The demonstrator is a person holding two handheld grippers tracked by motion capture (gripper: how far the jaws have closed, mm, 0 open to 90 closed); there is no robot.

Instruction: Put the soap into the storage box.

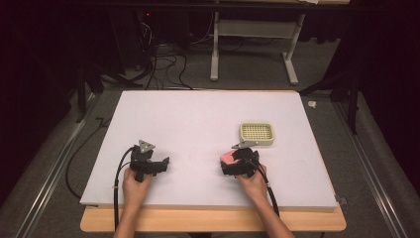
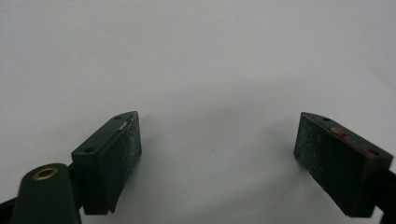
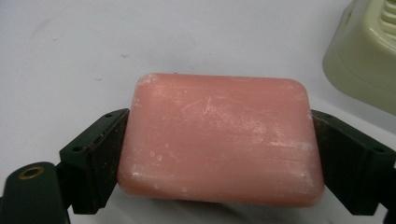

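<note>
Right gripper (image 3: 219, 154) fingers clamped on pink soap bar (image 3: 220, 137) just beside the cream soap dish (image 1: 256, 133), left gripper (image 2: 217, 158) fingers apart over bare white surface (image 1: 188, 124), well apart from the dish

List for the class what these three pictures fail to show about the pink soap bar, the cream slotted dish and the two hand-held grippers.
- Pink rectangular soap bar: its underside is hidden by its own body in the right gripper view; in the high view the right hand-held gripper covers most of it.
- Cream plastic slotted soap dish: cut off by the right gripper view's edge.
- Left hand-held gripper: jaw gap too small in the high view.
</note>
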